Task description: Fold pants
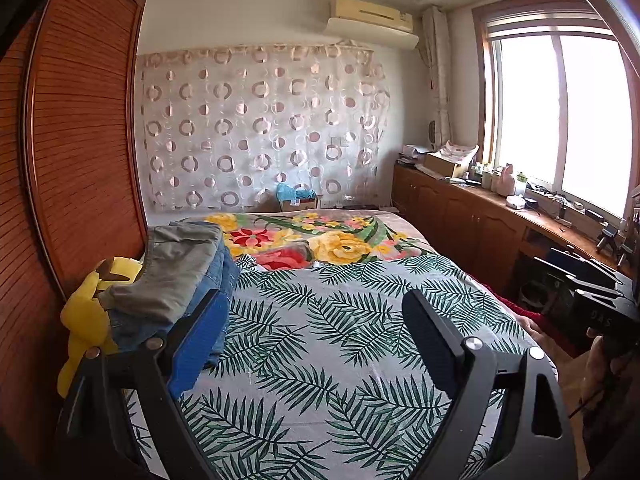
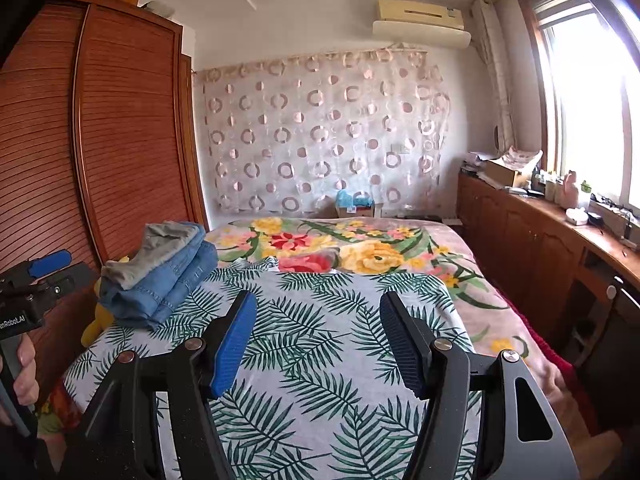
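Note:
A stack of folded pants (image 1: 176, 276), grey on top of blue denim, lies at the left edge of the bed; it also shows in the right wrist view (image 2: 160, 276). My left gripper (image 1: 316, 324) is open and empty, held above the leaf-print sheet (image 1: 320, 360), with its left finger just right of the stack. My right gripper (image 2: 318, 320) is open and empty above the same sheet (image 2: 320, 400), to the right of the stack. The left gripper's body shows at the left edge of the right wrist view (image 2: 36, 280).
A yellow plush toy (image 1: 86, 312) sits beside the stack by the wooden wardrobe (image 1: 80, 140). A floral blanket (image 1: 320, 240) covers the far half of the bed. A wooden cabinet (image 1: 500, 224) with clutter runs under the window on the right.

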Tool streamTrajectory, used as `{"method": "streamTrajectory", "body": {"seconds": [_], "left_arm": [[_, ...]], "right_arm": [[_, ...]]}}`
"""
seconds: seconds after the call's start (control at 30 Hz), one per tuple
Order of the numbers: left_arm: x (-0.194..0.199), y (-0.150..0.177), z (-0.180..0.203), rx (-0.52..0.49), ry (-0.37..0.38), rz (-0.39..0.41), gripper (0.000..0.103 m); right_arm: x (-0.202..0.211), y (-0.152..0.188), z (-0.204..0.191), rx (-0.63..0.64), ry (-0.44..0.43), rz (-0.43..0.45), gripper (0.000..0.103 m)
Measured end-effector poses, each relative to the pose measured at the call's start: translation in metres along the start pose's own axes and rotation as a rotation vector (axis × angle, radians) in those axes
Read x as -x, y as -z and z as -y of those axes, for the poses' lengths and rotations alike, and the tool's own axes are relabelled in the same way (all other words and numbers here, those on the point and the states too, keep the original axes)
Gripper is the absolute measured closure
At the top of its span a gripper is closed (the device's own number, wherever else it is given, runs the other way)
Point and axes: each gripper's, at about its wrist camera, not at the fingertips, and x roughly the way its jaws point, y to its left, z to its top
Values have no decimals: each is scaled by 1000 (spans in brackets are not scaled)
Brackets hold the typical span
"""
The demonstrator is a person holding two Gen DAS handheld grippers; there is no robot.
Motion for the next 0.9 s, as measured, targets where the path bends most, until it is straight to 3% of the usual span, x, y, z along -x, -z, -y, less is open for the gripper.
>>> {"method": "streamTrajectory", "body": {"seconds": [0.9], "left_arm": [[-3,2,-1,1,2,-3,13]], "right_arm": [[2,1,9,-5,-1,0,37]]}}
